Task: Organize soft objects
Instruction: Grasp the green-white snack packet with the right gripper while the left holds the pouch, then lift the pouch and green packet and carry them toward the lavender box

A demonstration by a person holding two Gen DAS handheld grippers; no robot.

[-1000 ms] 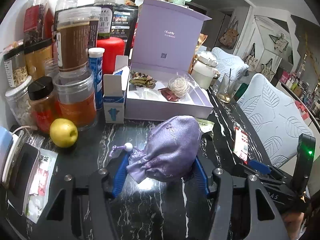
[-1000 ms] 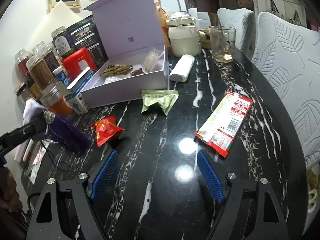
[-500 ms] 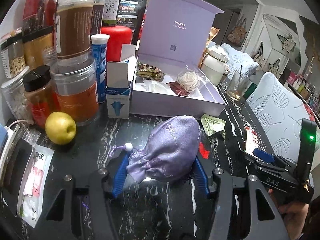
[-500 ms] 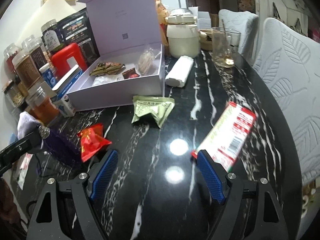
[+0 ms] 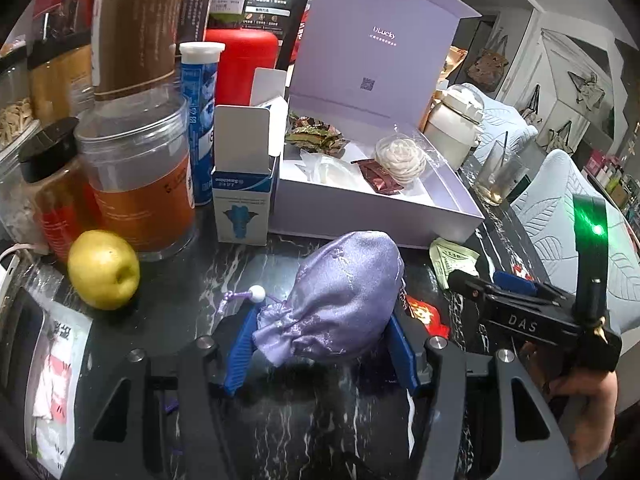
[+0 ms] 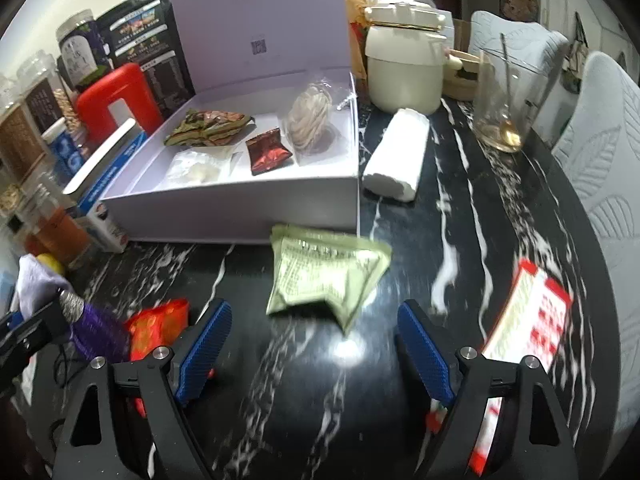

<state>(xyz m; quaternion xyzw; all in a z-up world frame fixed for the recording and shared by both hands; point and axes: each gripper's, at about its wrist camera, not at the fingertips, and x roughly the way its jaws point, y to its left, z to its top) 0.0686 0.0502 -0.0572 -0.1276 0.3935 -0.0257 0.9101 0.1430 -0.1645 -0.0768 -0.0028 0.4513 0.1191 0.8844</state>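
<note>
My left hand-held gripper (image 5: 320,344) pinches the purple pouch (image 5: 340,296) nearer the box (image 5: 372,216) at twelve o'clock, as my right hand-held gripper (image 6: 314,344), jaws opening and empty, closes on the green packet (image 6: 324,272).

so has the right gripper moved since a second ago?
Yes. The right gripper, jaws opening and empty, has closed in on the lavender box: the green packet in front of the box now sits just ahead of its fingertips.

The table (image 6: 472,216) at six o'clock is glossy black marble-look stone with white veins. The pouch (image 5: 340,296) is shiny lilac satin cloth. At twelve, the box (image 6: 240,208) is matt lavender card; at two, clear glass (image 6: 504,108).
</note>
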